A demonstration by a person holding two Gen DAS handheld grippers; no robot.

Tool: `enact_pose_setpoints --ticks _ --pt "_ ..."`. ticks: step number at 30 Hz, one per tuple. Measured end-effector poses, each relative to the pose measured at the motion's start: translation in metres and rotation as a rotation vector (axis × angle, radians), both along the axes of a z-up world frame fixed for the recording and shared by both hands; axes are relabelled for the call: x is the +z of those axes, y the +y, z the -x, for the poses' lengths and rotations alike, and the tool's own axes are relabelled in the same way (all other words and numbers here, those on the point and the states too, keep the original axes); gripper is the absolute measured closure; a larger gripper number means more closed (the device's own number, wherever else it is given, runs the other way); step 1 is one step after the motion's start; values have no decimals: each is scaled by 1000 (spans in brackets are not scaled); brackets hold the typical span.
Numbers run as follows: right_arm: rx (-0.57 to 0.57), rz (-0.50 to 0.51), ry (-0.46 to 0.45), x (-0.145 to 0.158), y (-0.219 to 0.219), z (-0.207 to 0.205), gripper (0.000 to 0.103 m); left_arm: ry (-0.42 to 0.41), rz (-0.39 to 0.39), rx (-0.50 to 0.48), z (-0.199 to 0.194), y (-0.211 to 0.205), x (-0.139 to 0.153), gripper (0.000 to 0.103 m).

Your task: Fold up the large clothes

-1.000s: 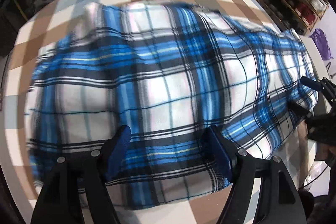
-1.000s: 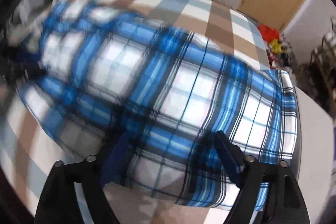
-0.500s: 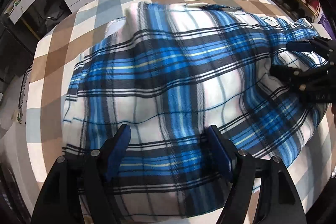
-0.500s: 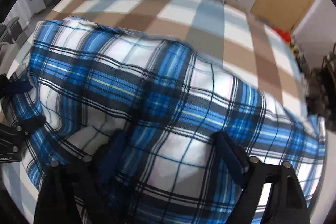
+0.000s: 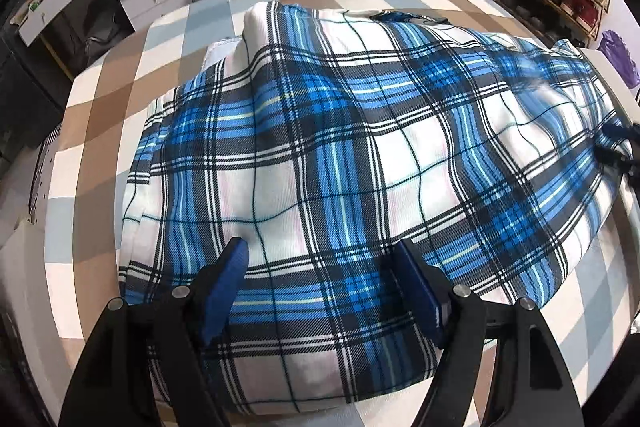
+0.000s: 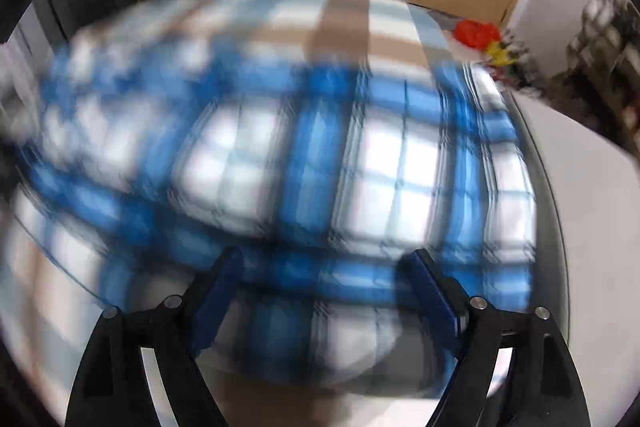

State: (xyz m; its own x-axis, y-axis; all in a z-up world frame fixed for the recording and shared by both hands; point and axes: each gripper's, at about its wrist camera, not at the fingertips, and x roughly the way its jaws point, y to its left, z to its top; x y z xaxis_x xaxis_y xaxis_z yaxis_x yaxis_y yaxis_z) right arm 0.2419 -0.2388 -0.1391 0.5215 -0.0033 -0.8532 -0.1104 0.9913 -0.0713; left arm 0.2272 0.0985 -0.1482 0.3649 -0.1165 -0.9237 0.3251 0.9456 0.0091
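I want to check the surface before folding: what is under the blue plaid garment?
The plaid garment lies on a checked brown, white and grey-blue cover, visible around its edges. What lies directly beneath the cloth is hidden.

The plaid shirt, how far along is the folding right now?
Partly done, it seems: the shirt lies on the checked bed as a rough block, side layers tucked under at its left edge. In hand: nothing; left gripper and right gripper hover open. Left: apparently further folds and squaring up.

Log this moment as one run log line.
left gripper: open over plaid garment | right gripper: open, blurred | checked bedcover underneath
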Motion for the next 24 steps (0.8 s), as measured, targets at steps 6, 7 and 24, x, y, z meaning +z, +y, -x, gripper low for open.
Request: enact_pose_setpoints --ticks 6,7,24 --pt "-71 -38 -34 13 0 18 16 -15 -4 56 21 2 22 31" --pt "-62 -83 -69 22 0 27 15 -31 12 63 29 4 26 31" --pt "-292 -619 -11 26 -53 125 15 -113 35 86 84 -17 60 31"
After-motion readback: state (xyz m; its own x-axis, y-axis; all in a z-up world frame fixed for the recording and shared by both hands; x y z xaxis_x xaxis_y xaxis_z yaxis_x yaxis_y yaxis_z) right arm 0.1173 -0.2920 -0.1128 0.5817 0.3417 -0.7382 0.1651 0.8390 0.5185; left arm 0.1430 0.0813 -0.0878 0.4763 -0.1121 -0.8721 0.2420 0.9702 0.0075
